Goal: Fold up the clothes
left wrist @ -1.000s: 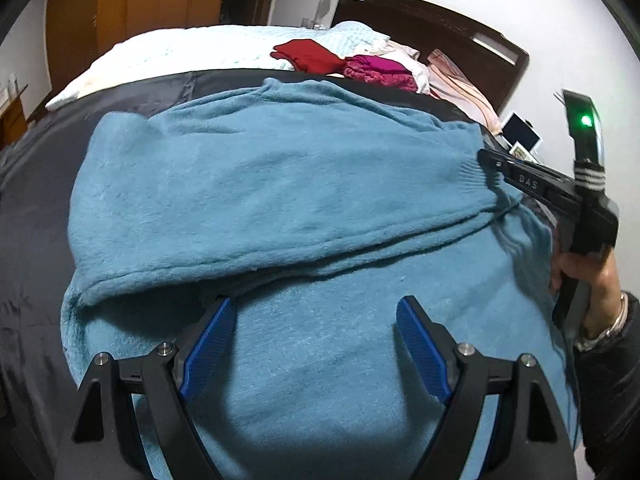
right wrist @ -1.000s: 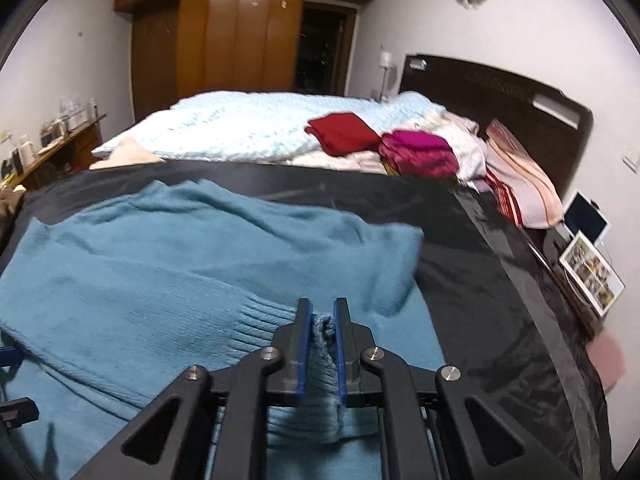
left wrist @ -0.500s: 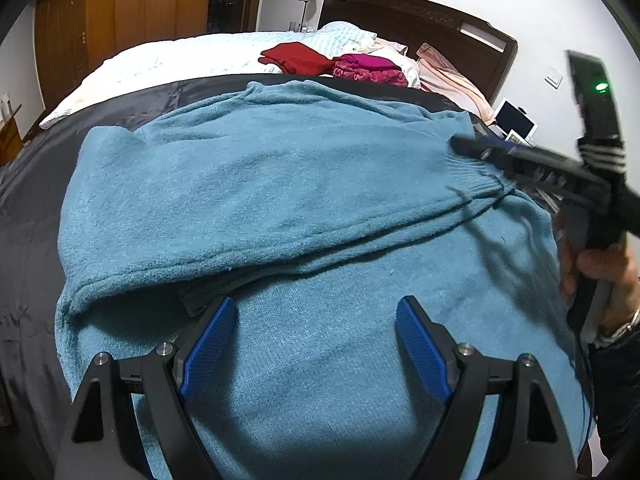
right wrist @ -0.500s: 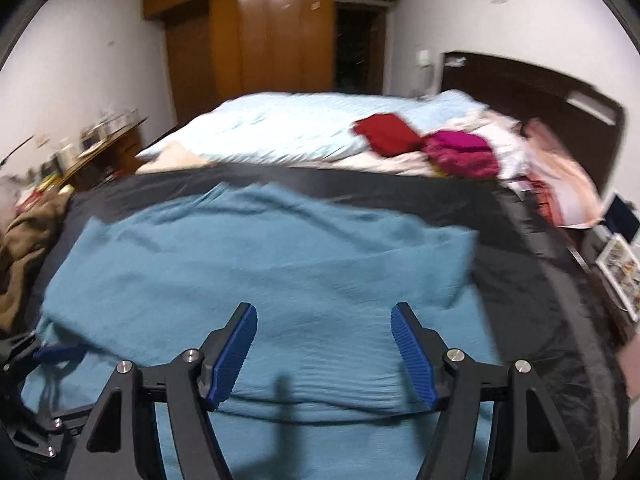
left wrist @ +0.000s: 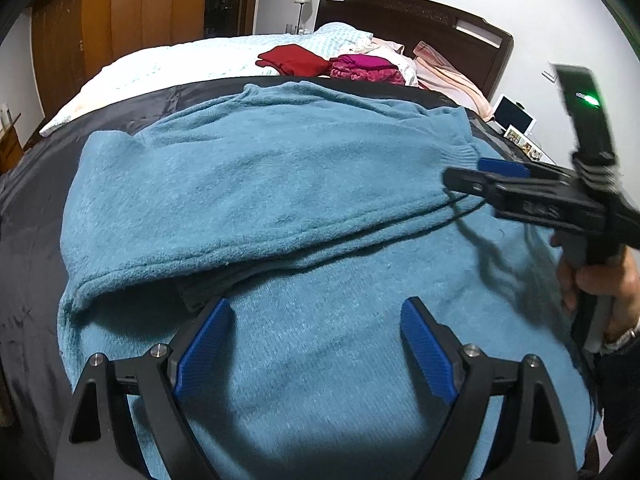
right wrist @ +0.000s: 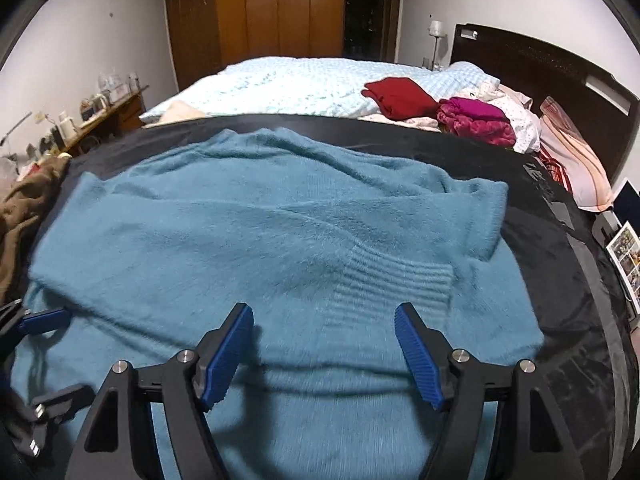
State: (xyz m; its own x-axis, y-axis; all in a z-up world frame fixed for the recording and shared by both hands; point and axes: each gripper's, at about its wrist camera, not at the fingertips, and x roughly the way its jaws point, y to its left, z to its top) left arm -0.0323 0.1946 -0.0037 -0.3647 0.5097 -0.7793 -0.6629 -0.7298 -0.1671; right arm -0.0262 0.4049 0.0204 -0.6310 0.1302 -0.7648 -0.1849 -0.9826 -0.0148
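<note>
A teal knit sweater [left wrist: 280, 184] [right wrist: 260, 232] lies spread on a black sheet [right wrist: 560, 248], with a sleeve folded across its body. The sleeve's ribbed cuff [right wrist: 396, 284] rests flat just ahead of my right gripper [right wrist: 324, 356], which is open and holds nothing. My left gripper [left wrist: 316, 344] is open too, hovering over the sweater's lower part below the folded sleeve edge. In the left wrist view the right gripper [left wrist: 488, 176] shows at the right, held by a hand [left wrist: 600, 280], above the cuff end.
Beyond the black sheet is a light blue bedspread [right wrist: 304, 84] with a red garment [right wrist: 396, 96], a magenta garment [right wrist: 476, 120] and pillows by a dark headboard [right wrist: 540, 60]. A brown cloth [right wrist: 24, 208] lies at the left; a cluttered desk [right wrist: 92, 108] and photos [right wrist: 626, 260] flank the bed.
My right gripper opened and let go of the sleeve cuff, then drew back; the cuff now lies flat on the sweater. The left gripper stayed open and pulled back slightly.
</note>
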